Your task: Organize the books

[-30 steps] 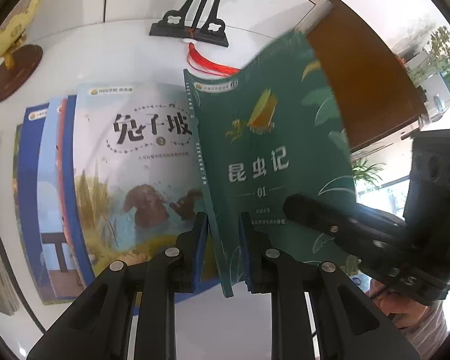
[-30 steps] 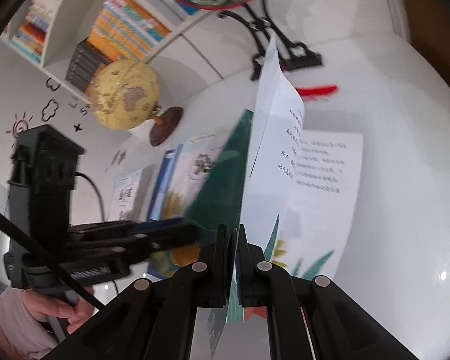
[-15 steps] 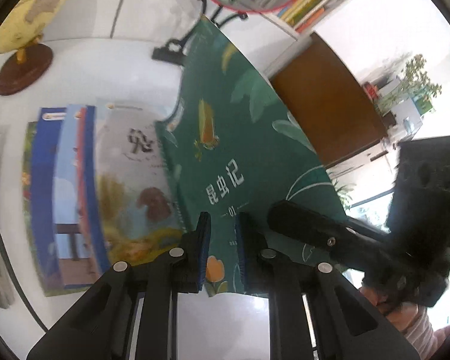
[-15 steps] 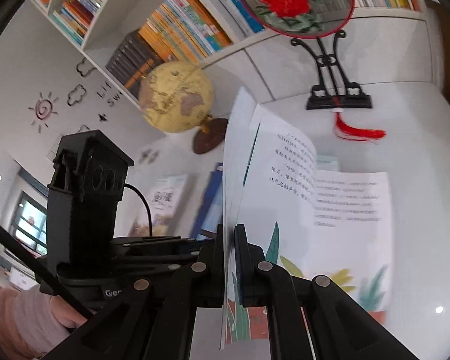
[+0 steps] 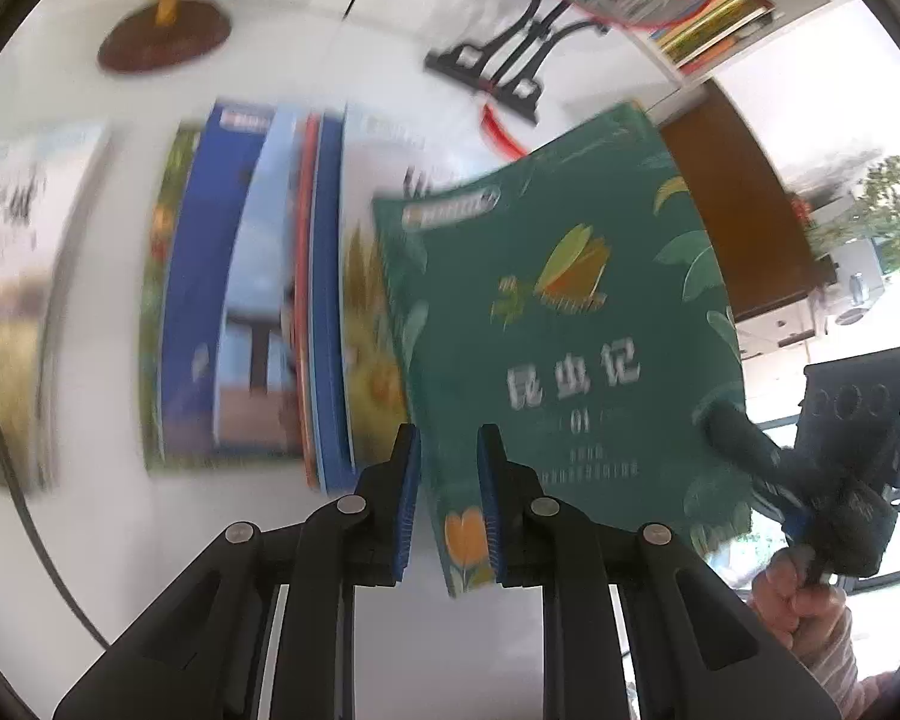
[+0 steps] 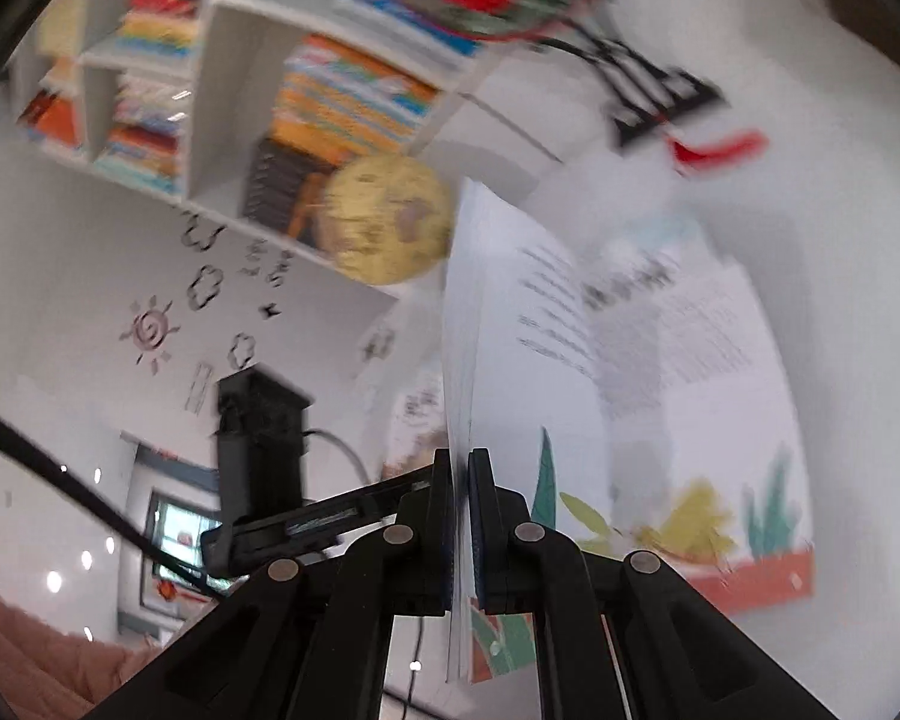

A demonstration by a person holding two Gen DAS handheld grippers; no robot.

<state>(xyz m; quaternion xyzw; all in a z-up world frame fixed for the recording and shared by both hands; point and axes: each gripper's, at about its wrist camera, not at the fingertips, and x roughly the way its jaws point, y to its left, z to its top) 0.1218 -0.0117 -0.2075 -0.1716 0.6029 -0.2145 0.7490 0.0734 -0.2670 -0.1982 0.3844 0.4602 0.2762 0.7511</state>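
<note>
Shift since the earlier frame: green book (image 5: 570, 312) had been carried sideways over the stack of books (image 5: 258, 312), so it hid most of the pale top cover that was readable a second before; both views were smeared by motion.
Left gripper (image 5: 447, 504): clenched on the lower spine corner of the green book, blue pads on either side of the cover.
Right gripper (image 6: 462, 516): pinched tight on a thin sheaf at the book's far edge, with loose pages (image 6: 660, 360) fanning open beside it.
Position of the book: lifted clear of the white table (image 5: 120, 540), front cover facing the left wrist camera, overlapping the stack's right side.
Surroundings: globe (image 6: 390, 219) and fan stand (image 5: 498, 66) stood at the back of the table, well apart from the book.
Step in hand (judged): closing the book and laying it squarely on the stack.
Good practice (judged): bring the two grips together so the pages shut before lowering; line the spine up with the spines beneath; set the spine side down first, then let go of the free edge.
Risk (judged): dropped pages could fold under the cover, or a dragging corner could push the stack askew.
</note>
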